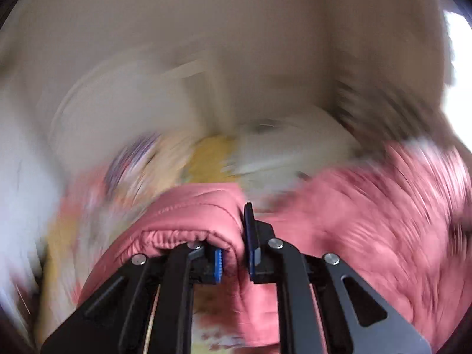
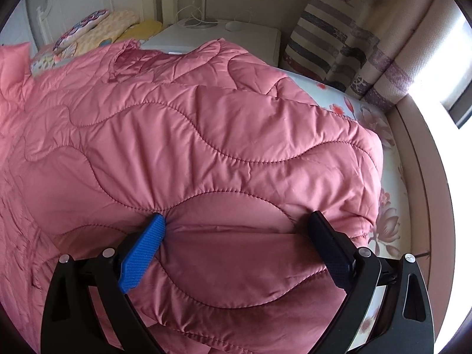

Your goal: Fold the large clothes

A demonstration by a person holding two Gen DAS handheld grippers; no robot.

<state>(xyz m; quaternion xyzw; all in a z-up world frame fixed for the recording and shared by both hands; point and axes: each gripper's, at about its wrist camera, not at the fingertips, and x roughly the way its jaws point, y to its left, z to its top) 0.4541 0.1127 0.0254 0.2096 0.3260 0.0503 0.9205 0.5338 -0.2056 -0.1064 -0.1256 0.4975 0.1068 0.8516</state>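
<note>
A large pink quilted comforter (image 2: pixel 206 147) lies spread over the bed, its near part doubled over. My right gripper (image 2: pixel 236 230) is open, its fingers wide apart and resting on the comforter's folded top layer near the bed's right side. My left gripper (image 1: pixel 236 244) is shut on a puffy edge of the pink comforter (image 1: pixel 194 215) and holds it lifted. The left wrist view is heavily blurred by motion; more pink comforter (image 1: pixel 383 221) shows at its right.
A floral bed sheet (image 2: pixel 380 124) shows along the bed's right edge. Pillows (image 2: pixel 97 32) lie at the head by the white headboard (image 2: pixel 59 3). A white nightstand (image 2: pixel 224 38) with cables stands behind. Striped curtains (image 2: pixel 330 35) and a bright window (image 2: pixel 442 67) are at right.
</note>
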